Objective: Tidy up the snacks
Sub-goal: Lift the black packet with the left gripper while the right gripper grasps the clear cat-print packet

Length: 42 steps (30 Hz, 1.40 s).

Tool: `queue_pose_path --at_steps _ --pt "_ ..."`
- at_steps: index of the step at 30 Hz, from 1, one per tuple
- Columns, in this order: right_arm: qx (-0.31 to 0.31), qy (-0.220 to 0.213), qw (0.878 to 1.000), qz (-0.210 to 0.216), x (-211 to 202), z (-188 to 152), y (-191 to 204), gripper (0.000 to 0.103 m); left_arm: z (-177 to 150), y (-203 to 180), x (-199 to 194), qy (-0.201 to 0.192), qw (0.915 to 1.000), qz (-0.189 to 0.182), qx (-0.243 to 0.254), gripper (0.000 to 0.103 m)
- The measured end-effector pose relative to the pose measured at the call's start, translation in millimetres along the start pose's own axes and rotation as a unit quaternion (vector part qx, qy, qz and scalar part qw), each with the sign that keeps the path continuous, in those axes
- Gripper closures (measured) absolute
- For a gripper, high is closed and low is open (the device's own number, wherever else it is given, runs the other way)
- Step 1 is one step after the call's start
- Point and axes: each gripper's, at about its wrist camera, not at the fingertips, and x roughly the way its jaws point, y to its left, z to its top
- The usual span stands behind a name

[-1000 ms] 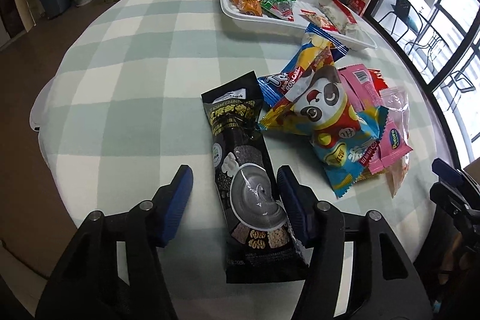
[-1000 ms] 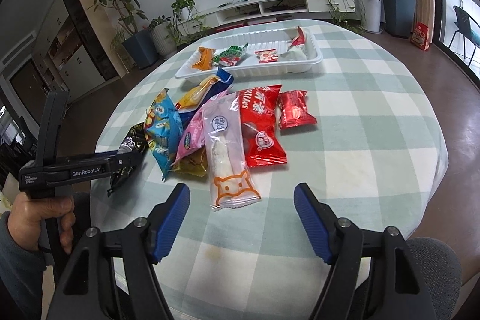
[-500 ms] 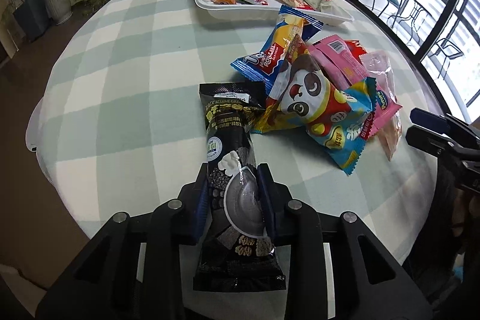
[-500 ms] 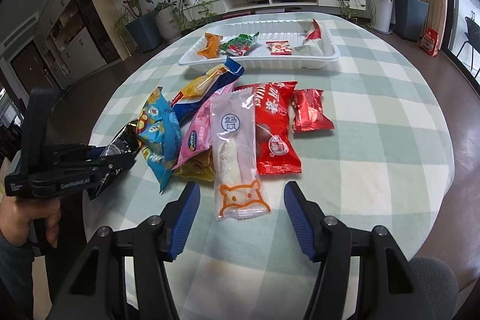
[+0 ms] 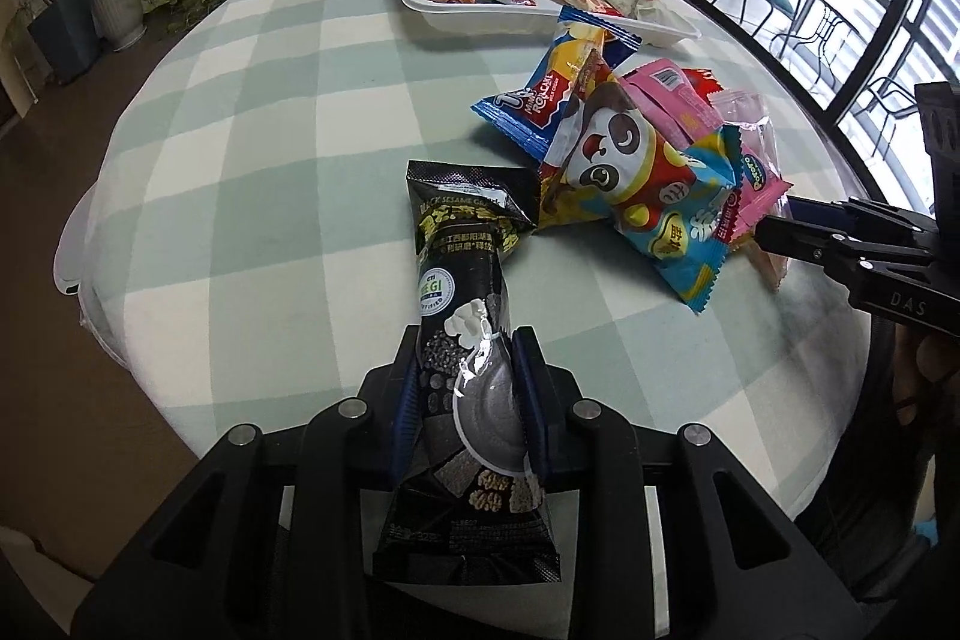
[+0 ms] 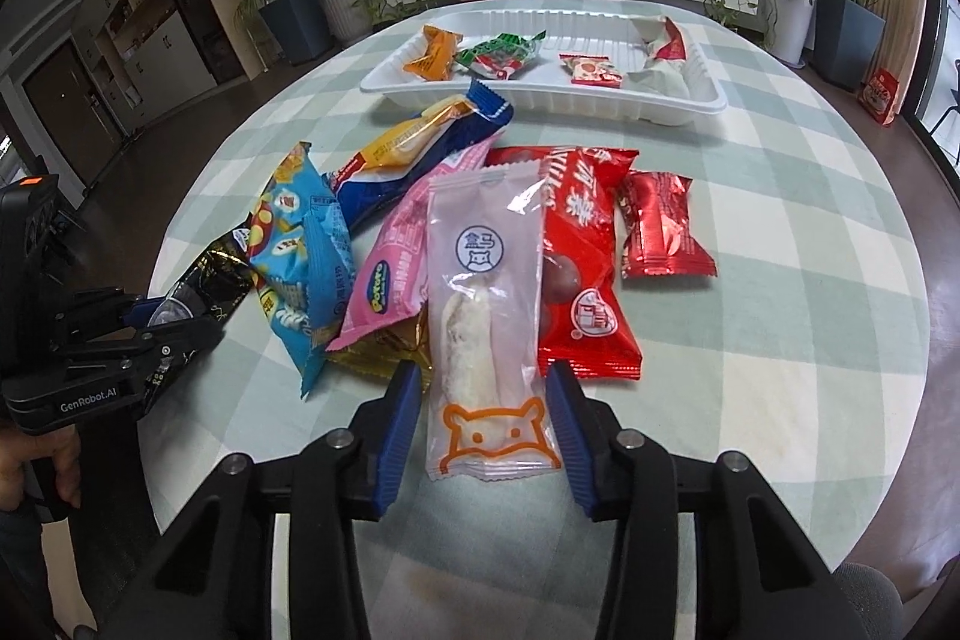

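My left gripper is shut on a long black sesame snack pack and holds it just above the table's near edge; it also shows in the right wrist view. My right gripper is open, its fingers on either side of the lower end of a clear pink bread pack that lies on the snack pile. The pile holds a blue panda bag, a pink pack, a blue-yellow pack and red packs. A white tray with several small snacks stands at the far side.
The round table has a green and white check cloth. A small red pack lies to the right of the pile. Potted plants, a TV shelf and windows surround the table. My right gripper's body shows at the right of the left wrist view.
My left gripper has closed on the black pack and lifted it slightly. My right gripper has moved forward over the pink bread pack and its fingers have narrowed around it.
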Motion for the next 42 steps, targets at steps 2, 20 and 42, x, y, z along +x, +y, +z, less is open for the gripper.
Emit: queue_pose_path --at_steps 2,20,42 --pt "0.008 0.002 1.000 0.008 0.1 0.2 -4.5 0.063 -0.6 0.3 -0.4 -0.001 1.0000 -0.001 0.000 0.076" --pt "0.025 -0.022 0.999 0.030 -26.0 -7.6 -8.4 0.072 -3.8 2.2 -6.6 -0.009 1.0000 -0.003 -0.004 0.081" --pt "0.058 -0.048 0.996 0.054 -47.5 -5.3 -20.0 0.072 5.9 9.7 -43.5 -0.058 0.9969 -0.042 -0.033 0.084"
